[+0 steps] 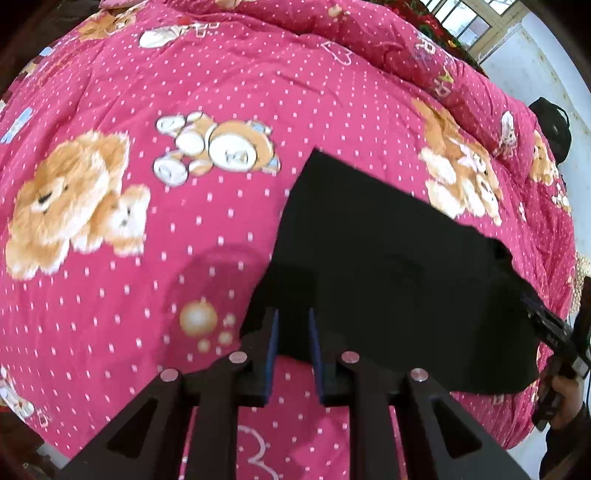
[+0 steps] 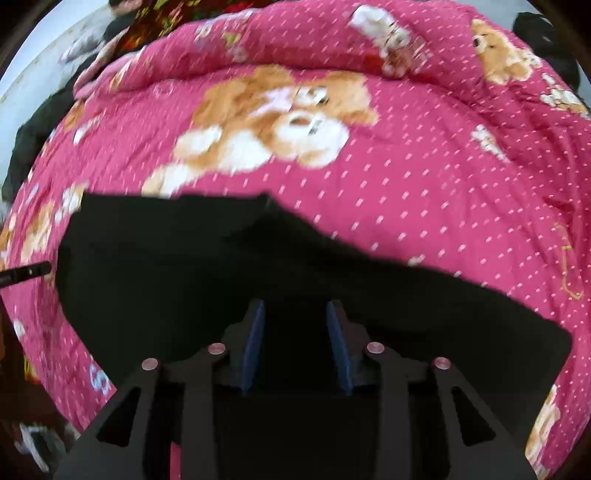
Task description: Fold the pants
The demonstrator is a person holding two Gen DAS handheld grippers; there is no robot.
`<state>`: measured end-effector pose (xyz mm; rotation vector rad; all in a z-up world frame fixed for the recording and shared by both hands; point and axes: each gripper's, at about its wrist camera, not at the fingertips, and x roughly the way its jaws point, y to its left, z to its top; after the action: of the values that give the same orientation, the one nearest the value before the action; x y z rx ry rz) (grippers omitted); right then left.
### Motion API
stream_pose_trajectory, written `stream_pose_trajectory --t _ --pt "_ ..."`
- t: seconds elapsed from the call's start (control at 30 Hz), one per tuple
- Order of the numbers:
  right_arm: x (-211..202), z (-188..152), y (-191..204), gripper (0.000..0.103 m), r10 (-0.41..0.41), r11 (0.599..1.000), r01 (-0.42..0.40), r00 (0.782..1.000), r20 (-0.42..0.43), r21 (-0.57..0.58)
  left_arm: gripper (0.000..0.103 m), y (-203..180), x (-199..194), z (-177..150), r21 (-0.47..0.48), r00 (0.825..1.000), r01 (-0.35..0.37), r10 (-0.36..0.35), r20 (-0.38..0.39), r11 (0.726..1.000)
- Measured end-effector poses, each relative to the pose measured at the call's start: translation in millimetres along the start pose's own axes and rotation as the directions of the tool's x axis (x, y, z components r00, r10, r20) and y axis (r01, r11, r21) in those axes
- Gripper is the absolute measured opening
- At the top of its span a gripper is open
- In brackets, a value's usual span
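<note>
Black pants (image 1: 388,258) lie flat as a folded block on a pink teddy-bear quilt (image 1: 184,92). My left gripper (image 1: 293,325) points down over their near left corner. Its blue pads (image 1: 272,343) stand apart, with the cloth edge below the gap and nothing pinched. In the right wrist view the pants (image 2: 184,258) spread wide under my right gripper (image 2: 295,314), whose pads (image 2: 255,339) stand well apart above the dark cloth. The right gripper (image 1: 554,332) and the hand (image 1: 565,391) holding it show at the pants' right end. The left gripper's tip (image 2: 26,275) pokes in at the left edge.
The quilt (image 2: 443,184) covers the whole bed, with a rolled ridge (image 1: 424,55) along the far side. A window (image 1: 469,22) and a pale wall lie beyond. A dark object (image 1: 552,129) sits past the bed's right edge, and dark clothing (image 2: 37,122) lies at the far left.
</note>
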<state>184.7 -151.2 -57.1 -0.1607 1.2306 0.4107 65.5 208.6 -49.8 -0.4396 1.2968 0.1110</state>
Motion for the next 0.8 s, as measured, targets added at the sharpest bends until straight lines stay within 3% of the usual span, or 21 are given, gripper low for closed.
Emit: stream_pose_trajectory --t 0.07,0.17,0.33,0.37,0.4,0.47,0.57,0.67,0.8 --pt "2.0 8.0 1.8 0.038 0.026 1.0 -0.026 0.999 0.024 -0.014 0.019 -4.2 2.1 -4.0 0.002 1.0 0.001 -0.001 -0.006 1.0" --pt "17.1 31.0 5.2 0.05 0.075 0.995 -0.073 0.997 0.03 -0.067 0.019 -10.9 1.4 -6.5 -0.003 1.0 0.016 -0.016 -0.01 1.0" --pt "35.9 54.3 18.9 0.05 0.092 0.965 -0.096 0.995 -0.024 -0.245 0.024 -23.6 -7.2 -9.7 0.011 1.0 0.026 -0.026 0.012 1.0" --pt "39.0 56.6 22.4 0.042 0.096 0.954 -0.103 0.995 -0.041 -0.282 0.024 -25.3 -6.4 -9.9 0.009 1.0 0.025 -0.025 0.013 1.0" --pt "42.6 58.5 25.1 0.018 0.088 0.944 -0.102 0.994 -0.057 -0.315 0.024 -25.7 -5.8 -10.7 0.004 1.0 0.026 -0.026 0.013 1.0" --pt "47.8 59.6 27.0 0.009 0.07 0.928 -0.095 0.994 -0.081 -0.36 0.024 -26.6 -2.2 -11.4 -0.014 1.0 0.027 -0.027 0.009 1.0" --pt "43.4 69.8 14.5 0.006 0.097 0.935 -0.11 0.994 -0.055 -0.336 0.024 -28.8 1.9 -11.2 -0.03 1.0 0.026 -0.026 0.008 0.999" --pt "45.4 88.5 -10.0 0.006 0.14 0.964 -0.143 0.99 -0.028 -0.223 0.024 -30.5 6.6 -8.0 -0.035 1.0 0.02 -0.02 0.003 0.999" --pt "62.4 89.2 -19.6 0.007 0.172 0.971 -0.18 0.983 -0.063 -0.156 0.024 -33.4 11.5 -0.6 -0.031 1.0 0.012 -0.012 -0.006 0.999"
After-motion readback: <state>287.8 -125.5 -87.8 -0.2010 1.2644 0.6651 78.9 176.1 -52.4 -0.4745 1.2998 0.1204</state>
